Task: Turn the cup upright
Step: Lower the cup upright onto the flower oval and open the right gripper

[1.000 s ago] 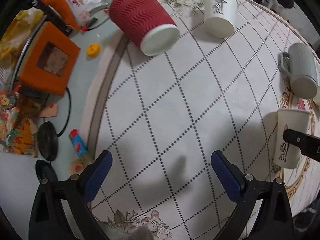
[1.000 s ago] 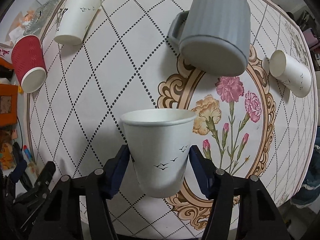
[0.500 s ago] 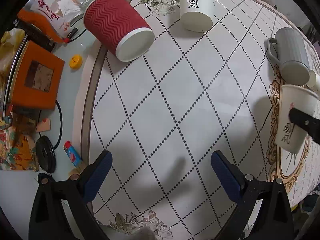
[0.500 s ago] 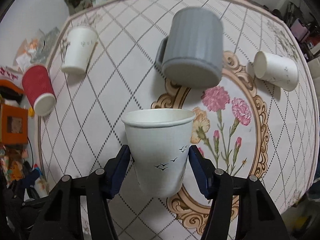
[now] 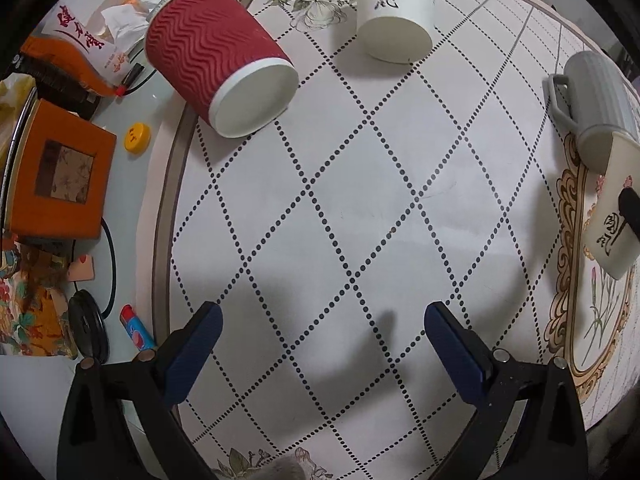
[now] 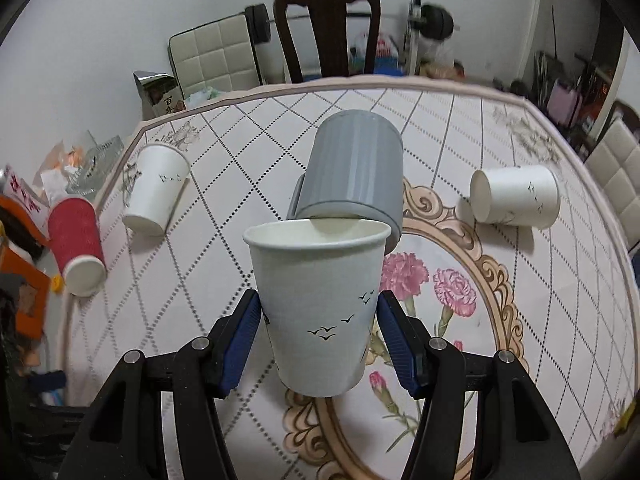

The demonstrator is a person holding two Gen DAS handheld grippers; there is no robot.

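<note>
The right gripper [image 6: 318,332] clamped a white paper cup [image 6: 318,300] between its blue pads, mouth up, raised above the floral tablecloth [image 6: 480,320]. Just behind it lay a grey mug [image 6: 352,172] on its side. The left gripper [image 5: 322,332] stood wide open and empty over the cloth. Farther off lay a red cup [image 5: 216,58] and two more white cups [image 6: 154,190], [image 6: 516,196], all tipped over.

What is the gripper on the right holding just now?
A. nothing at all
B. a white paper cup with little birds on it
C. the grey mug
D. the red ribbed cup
B: the right gripper is shut on the white paper cup, mouth up, its blue pads against both sides; the red cup and grey mug lie tipped on the table.
</note>
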